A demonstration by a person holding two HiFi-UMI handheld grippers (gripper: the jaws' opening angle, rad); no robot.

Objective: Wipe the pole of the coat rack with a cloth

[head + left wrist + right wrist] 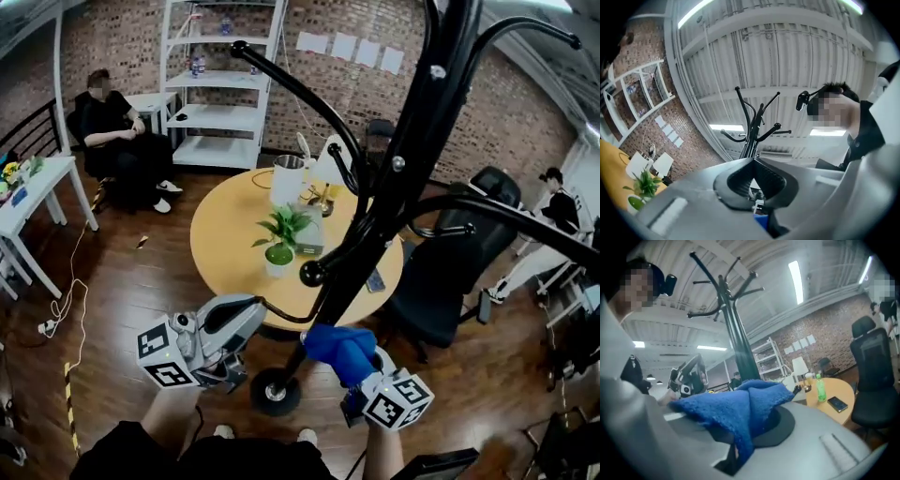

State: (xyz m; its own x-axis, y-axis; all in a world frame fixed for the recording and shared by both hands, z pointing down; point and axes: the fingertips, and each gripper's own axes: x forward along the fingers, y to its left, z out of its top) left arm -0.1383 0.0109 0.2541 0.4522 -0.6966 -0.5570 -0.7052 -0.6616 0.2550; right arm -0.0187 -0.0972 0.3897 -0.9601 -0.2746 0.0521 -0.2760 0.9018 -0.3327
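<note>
While blue terry cloth sat clamped in right gripper, black metal coat-rack pole stood just left of it, cloth seemingly against low section. Pole's long axis ran up and away, so wipe likely upward. Left gripper had jaws together, empty, farther from pole.

Cloth lies against the pole low down, seemingly touching, with the left gripper leftward and the table behind.
</note>
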